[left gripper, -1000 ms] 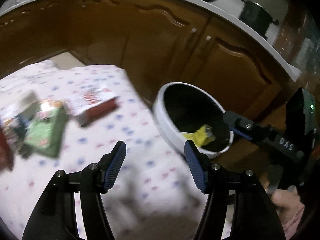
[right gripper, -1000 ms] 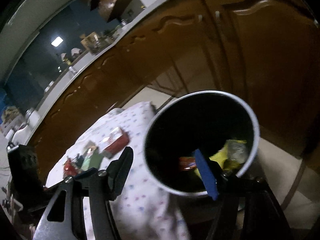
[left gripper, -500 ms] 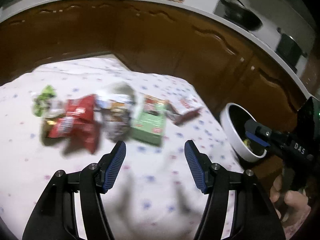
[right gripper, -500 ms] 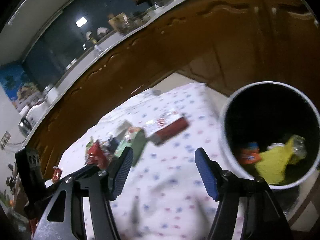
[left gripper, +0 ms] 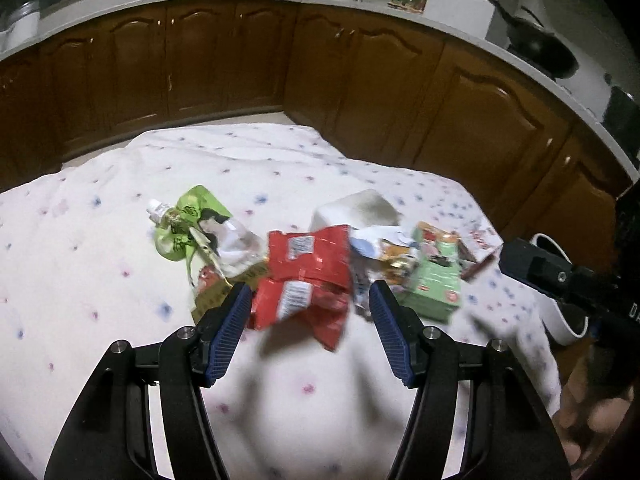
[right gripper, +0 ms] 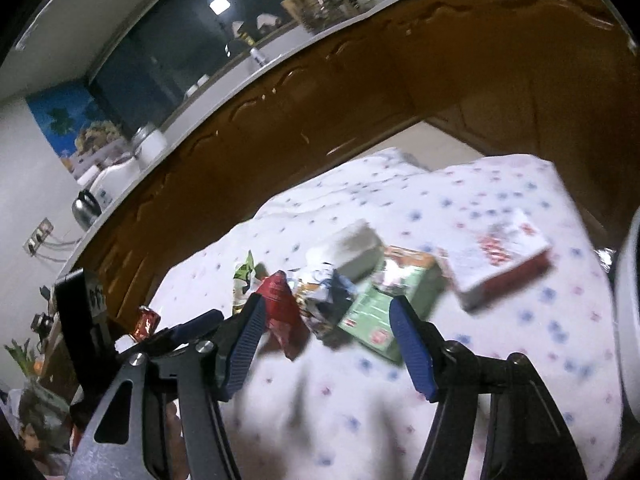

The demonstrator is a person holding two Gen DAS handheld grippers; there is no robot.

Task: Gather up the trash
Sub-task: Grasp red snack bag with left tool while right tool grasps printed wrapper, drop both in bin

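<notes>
A heap of trash lies on the white dotted tablecloth (left gripper: 100, 264). It holds a red wrapper (left gripper: 306, 276), a green pouch with a white cap (left gripper: 188, 220), a green carton (left gripper: 434, 282), a white box (left gripper: 360, 210) and a red-and-white box (right gripper: 500, 256). My left gripper (left gripper: 310, 308) is open and empty, just in front of the red wrapper. My right gripper (right gripper: 328, 320) is open and empty, facing the red wrapper (right gripper: 280, 312) and green carton (right gripper: 384, 304). The white trash bin (left gripper: 560, 312) stands off the table's right edge.
Brown kitchen cabinets (left gripper: 240, 52) wrap around behind the table under a white counter. A black wok (left gripper: 540, 52) sits on the counter at the right. The right gripper's body (left gripper: 560, 280) shows at the right of the left wrist view.
Both grippers have swung left, away from the bin and towards the heap of trash. The bin has slid to the right edge of both views. Both stay open.
</notes>
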